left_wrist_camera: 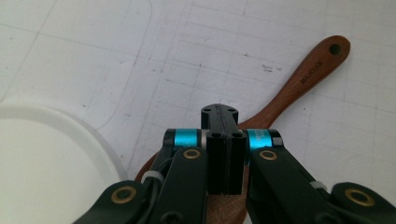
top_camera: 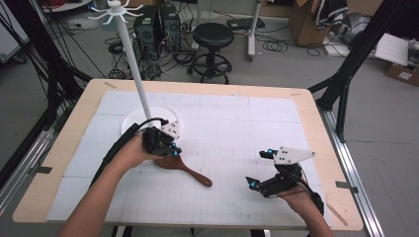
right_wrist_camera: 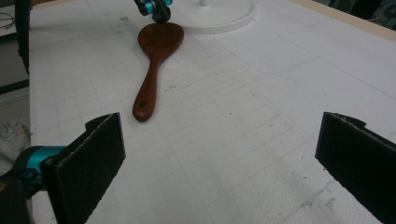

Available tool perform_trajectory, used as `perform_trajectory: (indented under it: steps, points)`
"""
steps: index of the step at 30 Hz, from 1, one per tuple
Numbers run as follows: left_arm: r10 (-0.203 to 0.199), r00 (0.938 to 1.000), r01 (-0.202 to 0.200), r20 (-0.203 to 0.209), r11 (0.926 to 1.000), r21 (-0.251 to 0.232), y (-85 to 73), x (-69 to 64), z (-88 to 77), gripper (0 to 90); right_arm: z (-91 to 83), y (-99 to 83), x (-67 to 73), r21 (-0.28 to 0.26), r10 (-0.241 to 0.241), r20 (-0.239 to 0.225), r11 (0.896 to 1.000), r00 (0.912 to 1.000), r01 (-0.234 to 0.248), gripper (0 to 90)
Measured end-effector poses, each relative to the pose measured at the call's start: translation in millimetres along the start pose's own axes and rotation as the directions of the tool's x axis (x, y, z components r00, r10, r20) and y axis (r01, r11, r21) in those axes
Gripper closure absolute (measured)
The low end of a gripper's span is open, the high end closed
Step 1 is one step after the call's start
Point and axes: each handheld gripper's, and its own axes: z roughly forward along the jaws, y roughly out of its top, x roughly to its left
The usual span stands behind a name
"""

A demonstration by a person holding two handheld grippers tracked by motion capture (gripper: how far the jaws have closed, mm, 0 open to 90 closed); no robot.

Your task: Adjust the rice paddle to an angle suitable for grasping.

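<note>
Forearms come in from the bottom edge, nearest the high camera; left one angles up toward table centre-left, right one stays short near the right front. Table (top_camera: 306, 106) carries a white gridded mat. White stand (top_camera: 129, 49) rises from its round base at the mat's back left. Wooden spoon (top_camera: 185, 169) lies flat just in front of that base, handle pointing right-front. Left gripper (left_wrist_camera: 223, 154) tilts down over the spoon's bowl, jaws clenched together, bowl edge under them; a real grasp can't be confirmed. Right gripper (right_wrist_camera: 219, 158) hovers level, released, jaws wide apart, well apart from the spoon.
</note>
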Motion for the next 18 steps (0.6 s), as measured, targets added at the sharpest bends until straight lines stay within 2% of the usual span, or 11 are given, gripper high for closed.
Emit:
perform_trajectory:
  steps: [5,12,18]
  points:
    - [-0.004,1.0000,0.004,0.007,0.9997,0.026,8.0,5.6,11.3,89.9,0.1,0.0,0.2,0.003,-0.004,0.002,1.000,1.0000,0.004,0.5]
    - [-0.003,0.9999,0.002,0.014,0.9954,0.096,10.8,13.6,31.6,89.9,0.8,-0.3,0.6,0.009,-0.004,0.002,1.000,1.0000,0.004,0.5]
    - [0.009,0.9997,-0.012,0.021,0.9922,0.124,13.0,15.7,38.7,90.0,0.9,-0.3,0.7,0.011,-0.009,0.003,1.000,1.0000,0.009,0.5]
